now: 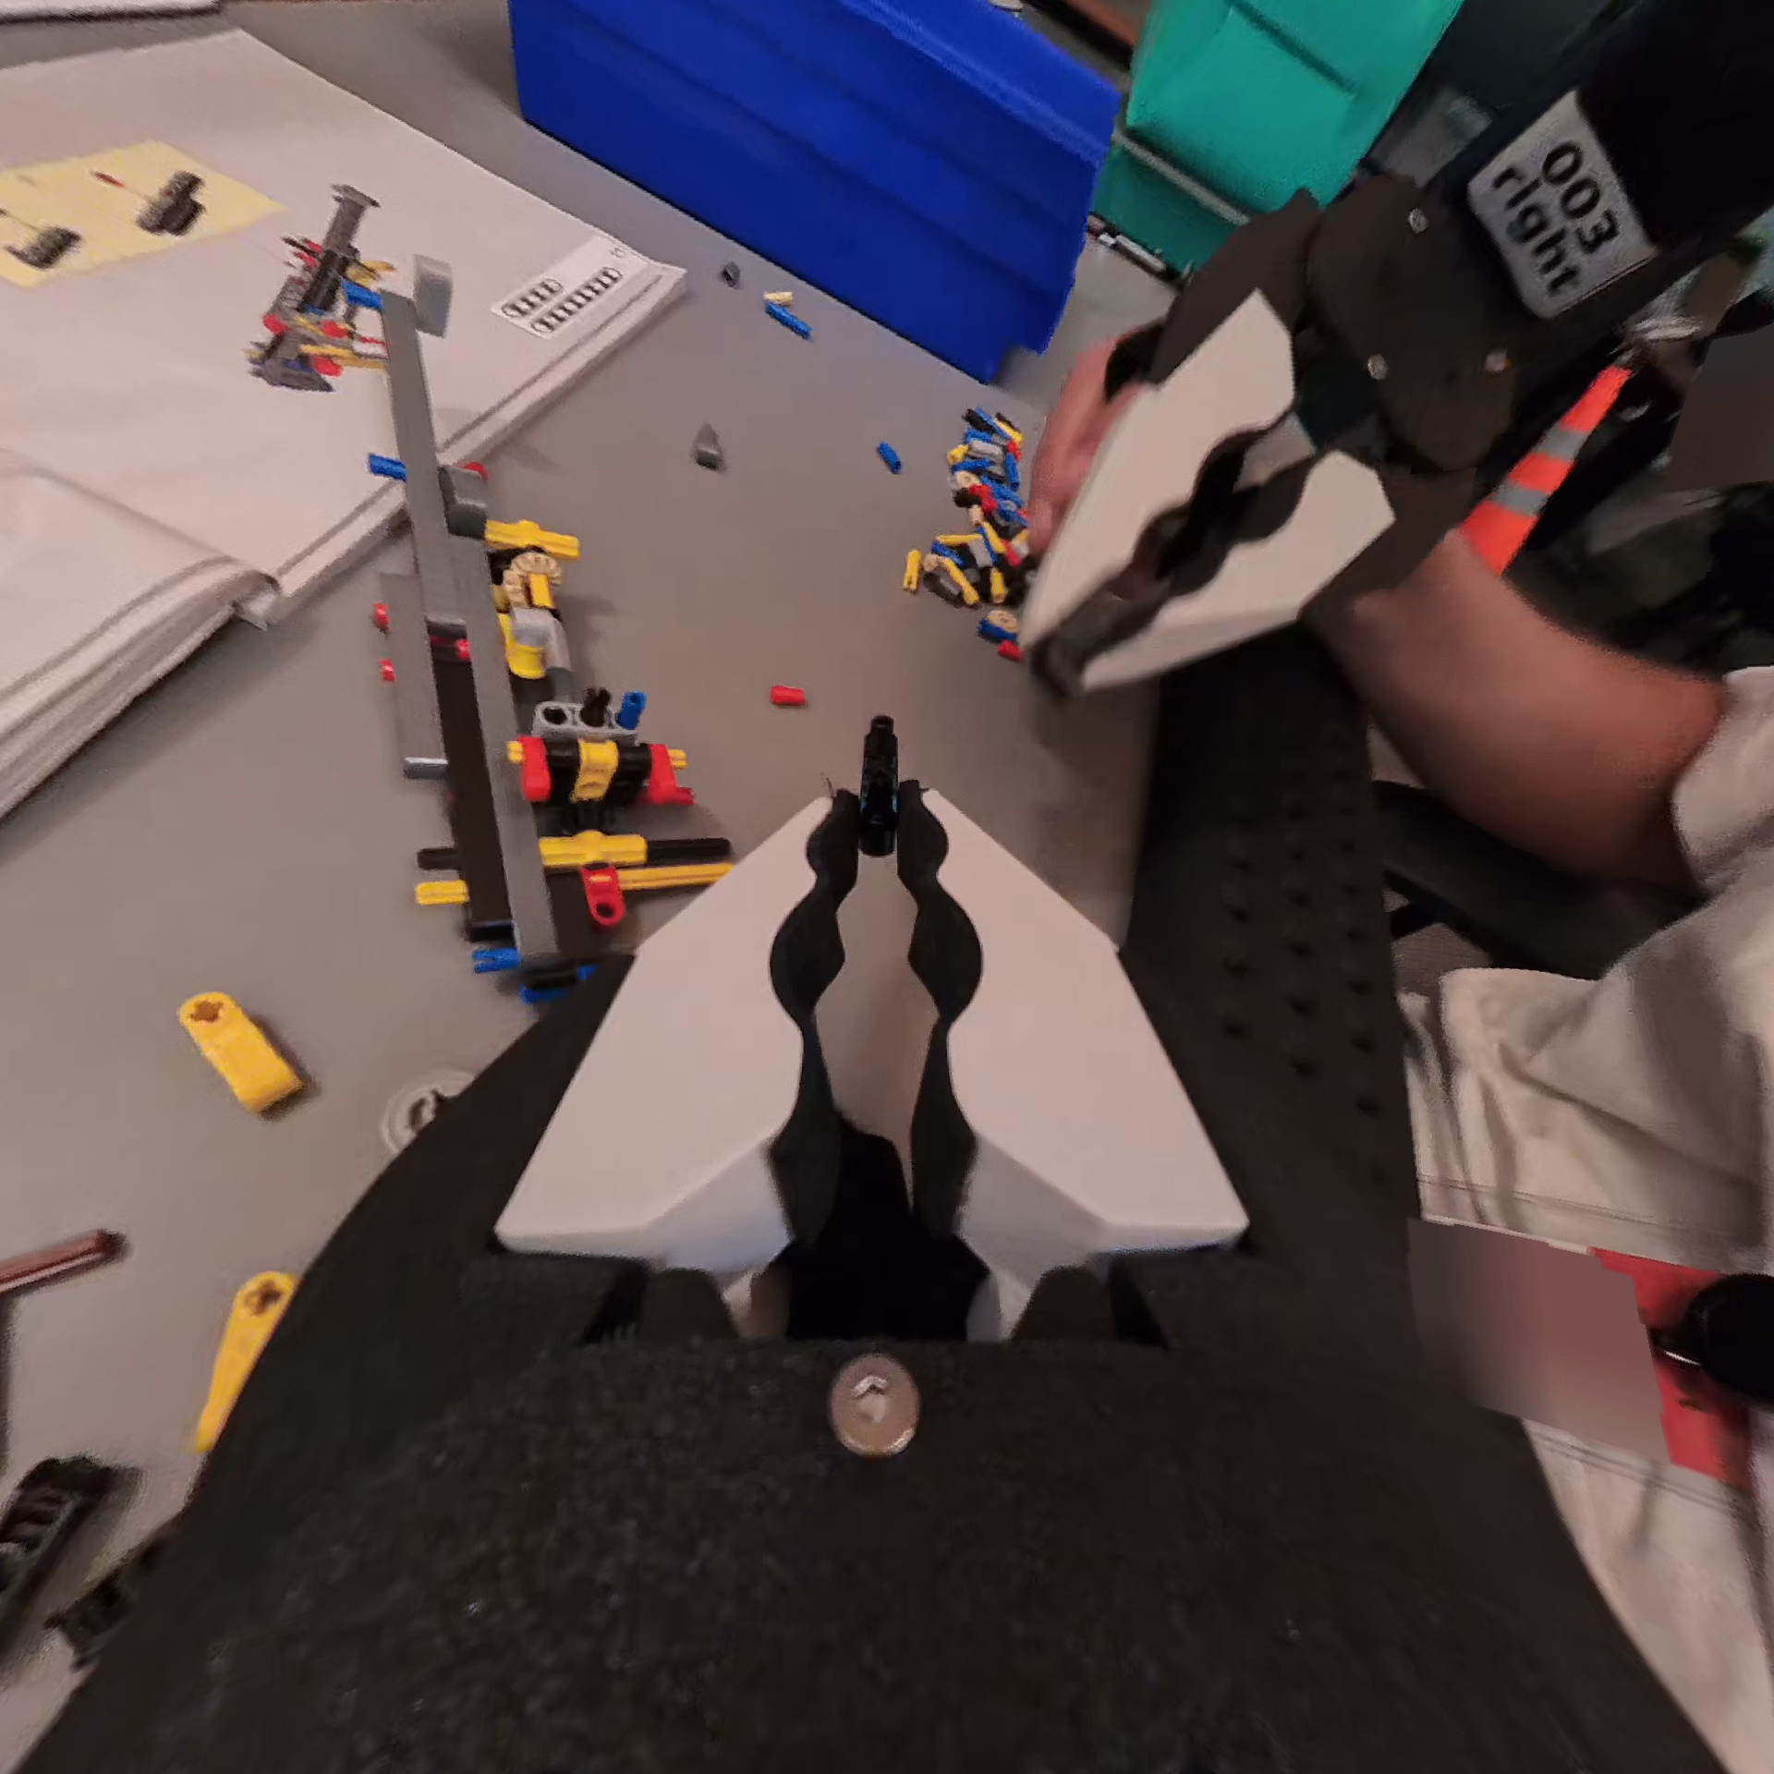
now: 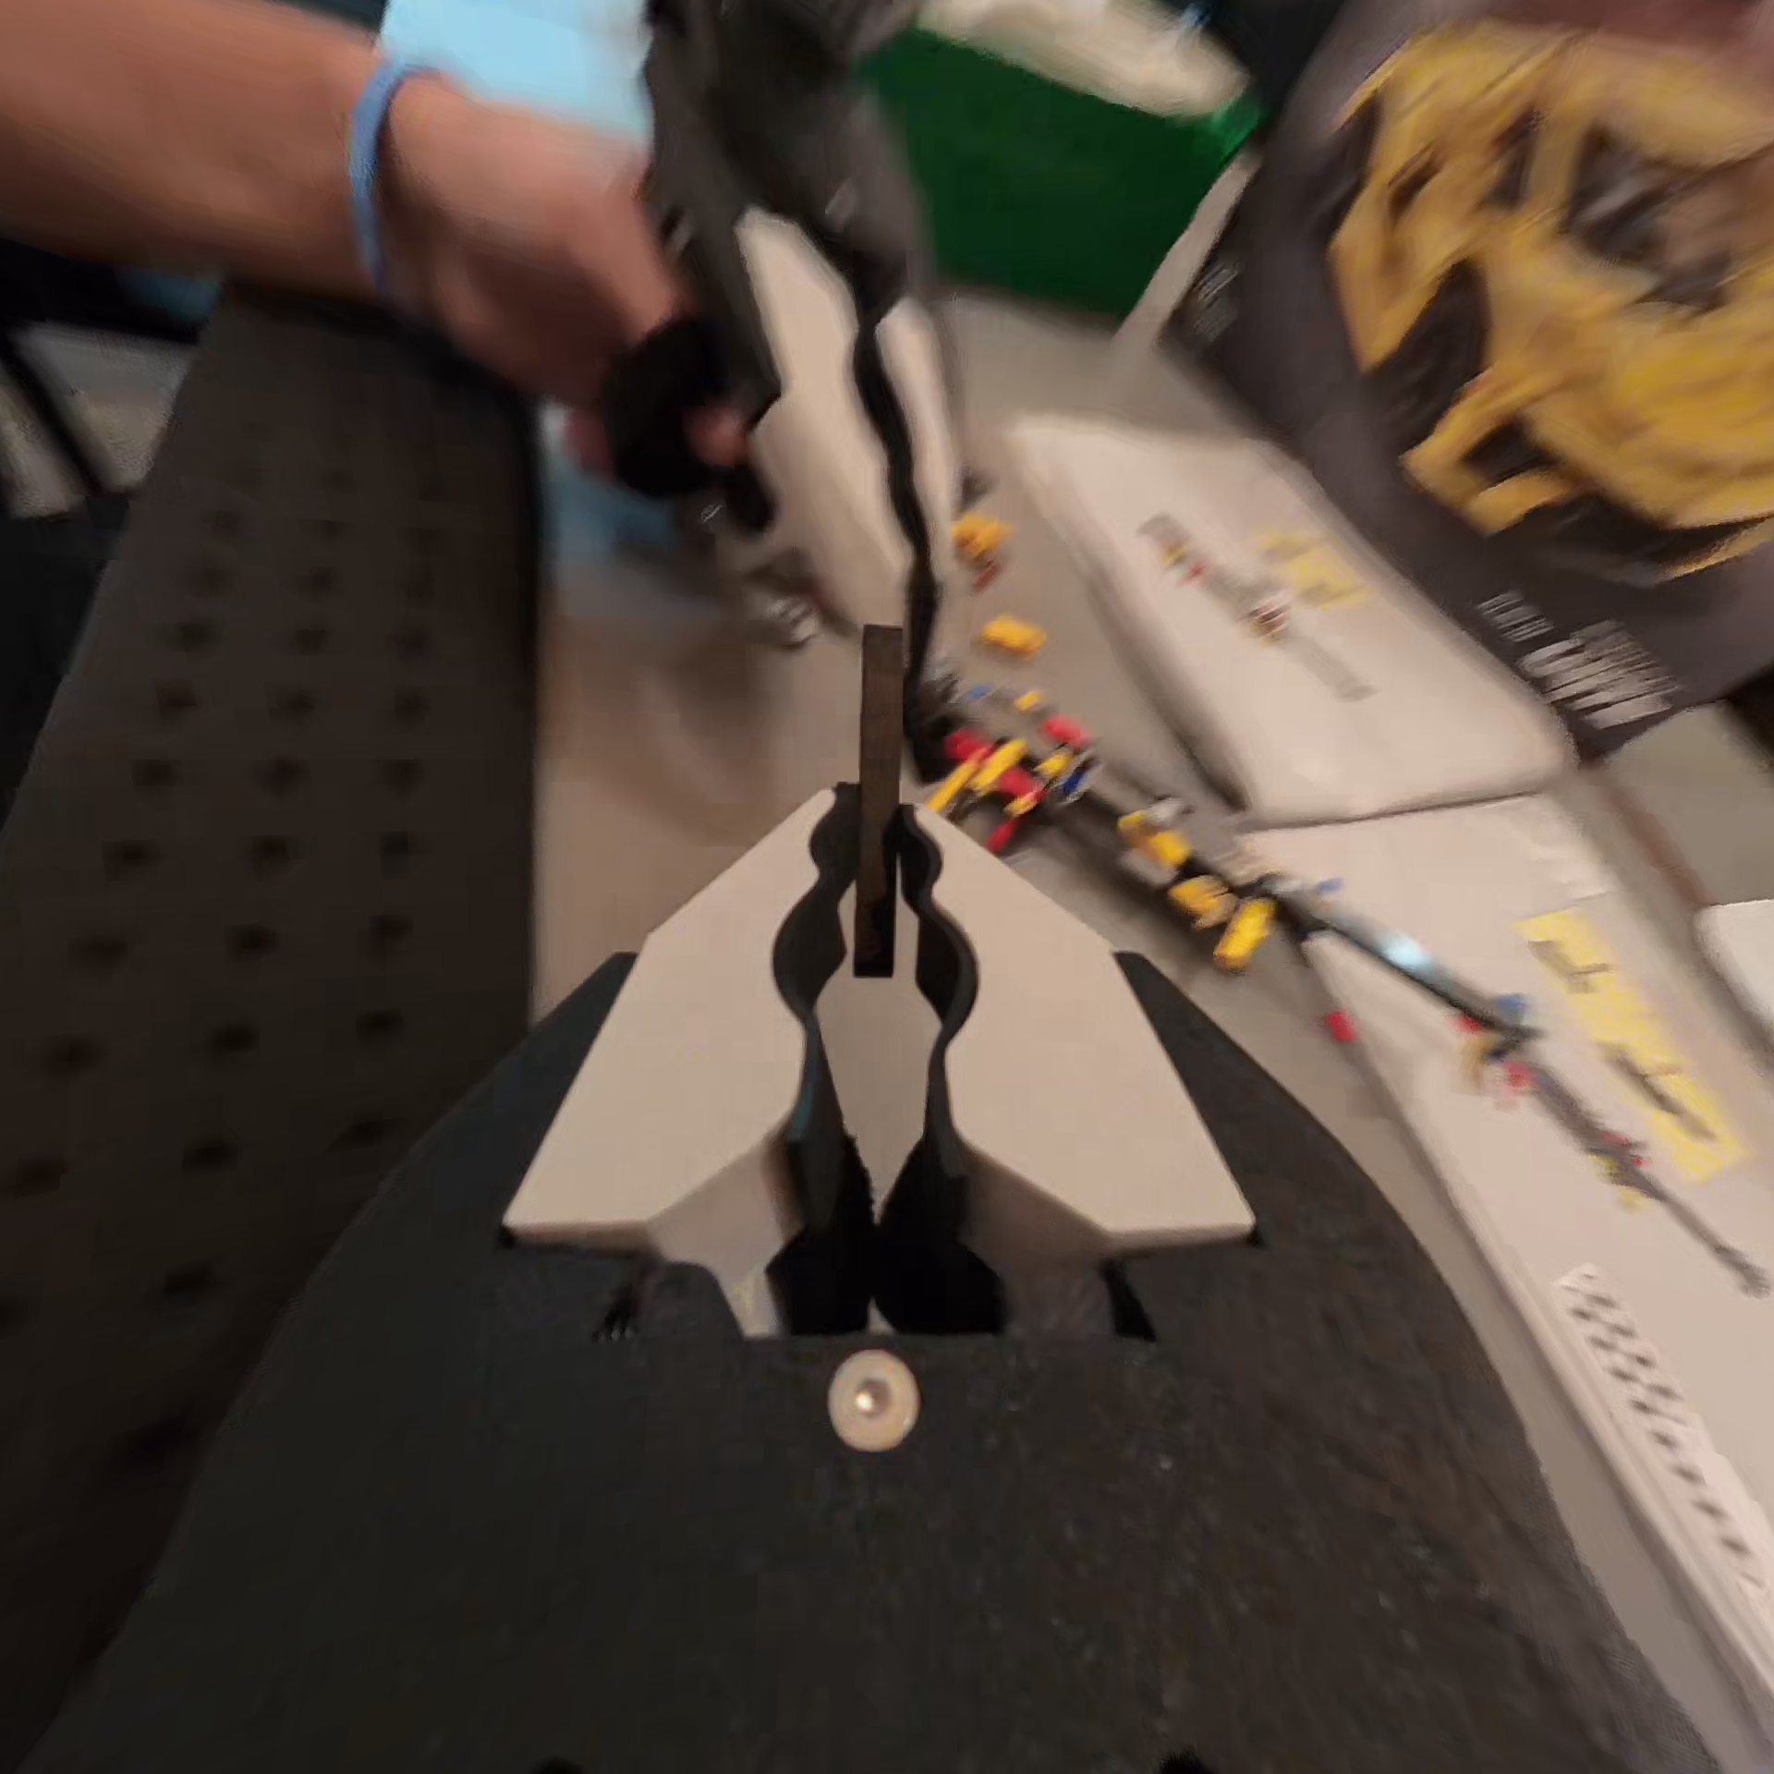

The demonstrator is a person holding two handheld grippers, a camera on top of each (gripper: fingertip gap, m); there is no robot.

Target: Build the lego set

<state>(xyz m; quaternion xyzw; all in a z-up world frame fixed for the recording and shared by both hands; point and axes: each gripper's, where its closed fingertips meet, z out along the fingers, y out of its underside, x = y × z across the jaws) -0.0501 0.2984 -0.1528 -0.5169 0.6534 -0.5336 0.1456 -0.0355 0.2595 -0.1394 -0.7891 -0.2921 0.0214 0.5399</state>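
1. The left tongs (image 1: 876, 802) are clamped by their very tips on a short black plastic connector pin (image 1: 877, 778), held above the grey worktop (image 1: 845, 595). With so little of the pin gripped, any sideways push while seating it could make it twist or pop out and drop among the loose parts.
2. The right tongs (image 2: 871, 816) are clamped on a thin dark flat beam seen edge-on (image 2: 881, 797), which juts well past the tips. That overhang could lever the beam askew if it meets the pin off-axis.
3. The right wrist view is heavily blurred, which suggests quick motion; bringing the two parts together at speed risks missing the hole.
4. The long grey beam assembly with yellow, red and black parts (image 1: 499, 691) lies on the worktop, left of the left tongs and partly over the open white instruction booklet (image 1: 144, 461). A dropped part may scatter into it.
5. Counts: two tongs, one pin, one held beam, one assembly, two loose yellow connectors (image 1: 240, 1051) at the lower left, one heap of small mixed-colour pins (image 1: 979, 523), one blue plastic bin (image 1: 816, 154).
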